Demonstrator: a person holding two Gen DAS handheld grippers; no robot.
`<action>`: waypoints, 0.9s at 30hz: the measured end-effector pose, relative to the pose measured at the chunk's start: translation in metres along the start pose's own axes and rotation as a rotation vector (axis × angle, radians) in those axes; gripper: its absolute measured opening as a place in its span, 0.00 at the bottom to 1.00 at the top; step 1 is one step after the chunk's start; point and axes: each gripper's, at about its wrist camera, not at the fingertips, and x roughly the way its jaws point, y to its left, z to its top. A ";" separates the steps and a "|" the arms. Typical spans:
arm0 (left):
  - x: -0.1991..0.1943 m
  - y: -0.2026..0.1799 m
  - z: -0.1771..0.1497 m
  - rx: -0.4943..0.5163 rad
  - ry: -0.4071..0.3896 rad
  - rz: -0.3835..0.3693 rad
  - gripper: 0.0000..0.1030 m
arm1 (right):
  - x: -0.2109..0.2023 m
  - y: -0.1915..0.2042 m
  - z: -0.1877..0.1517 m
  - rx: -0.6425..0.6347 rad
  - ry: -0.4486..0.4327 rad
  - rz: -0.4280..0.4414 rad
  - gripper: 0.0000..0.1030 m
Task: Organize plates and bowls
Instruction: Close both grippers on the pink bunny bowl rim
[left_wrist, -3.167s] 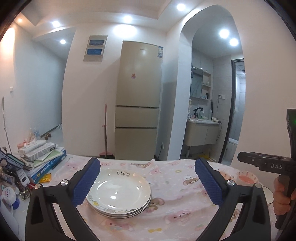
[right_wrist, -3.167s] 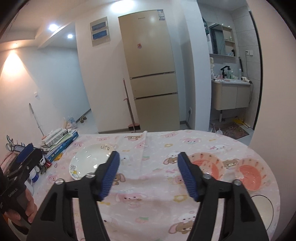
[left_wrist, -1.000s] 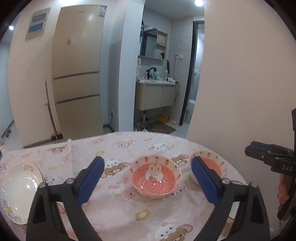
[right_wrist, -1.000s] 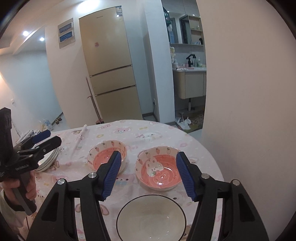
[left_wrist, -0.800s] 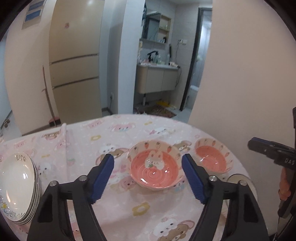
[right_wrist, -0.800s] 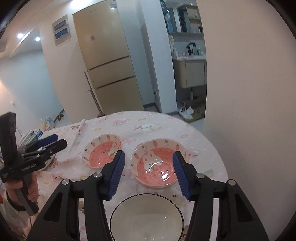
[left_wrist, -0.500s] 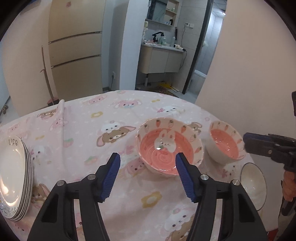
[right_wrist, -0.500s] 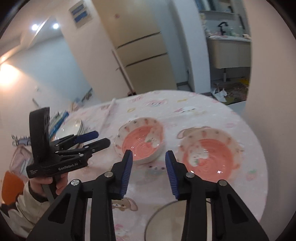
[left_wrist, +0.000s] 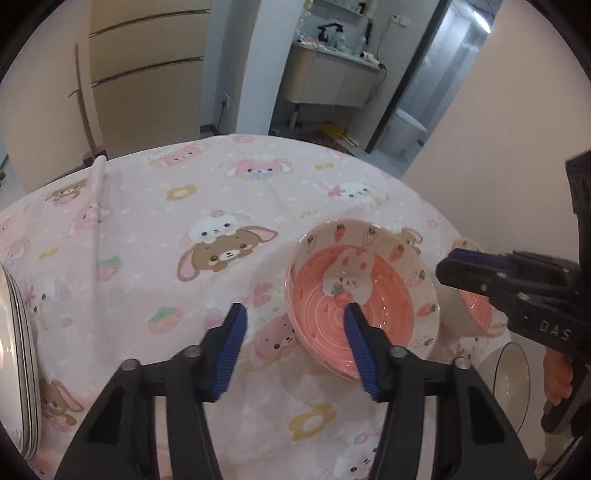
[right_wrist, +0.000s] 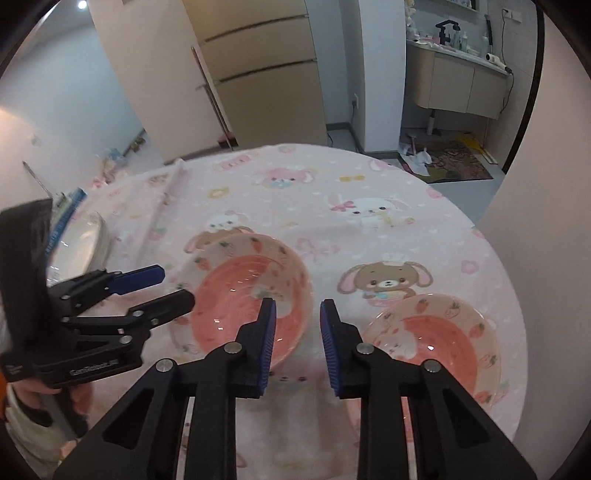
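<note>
Left wrist: two pink bowls (left_wrist: 362, 291), one clear bowl (left_wrist: 511, 384), plate stack (left_wrist: 16, 369).

Left gripper (left_wrist: 293, 334): black angular frame, ribbed blue pads, silver screw heads at the finger joints. Right gripper (right_wrist: 297, 334): same build; in the left wrist view, at 3 o'clock, white "DAS" lettering on its body.
</note>
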 end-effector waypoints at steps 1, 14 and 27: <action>0.001 -0.001 0.000 0.006 -0.005 0.007 0.54 | 0.003 -0.002 0.000 0.006 0.014 0.014 0.23; 0.028 -0.012 0.005 0.056 0.075 0.044 0.52 | 0.039 0.006 0.002 -0.058 0.122 -0.008 0.19; 0.048 -0.009 0.002 0.018 0.108 0.013 0.22 | 0.052 0.006 0.004 -0.094 0.143 0.002 0.14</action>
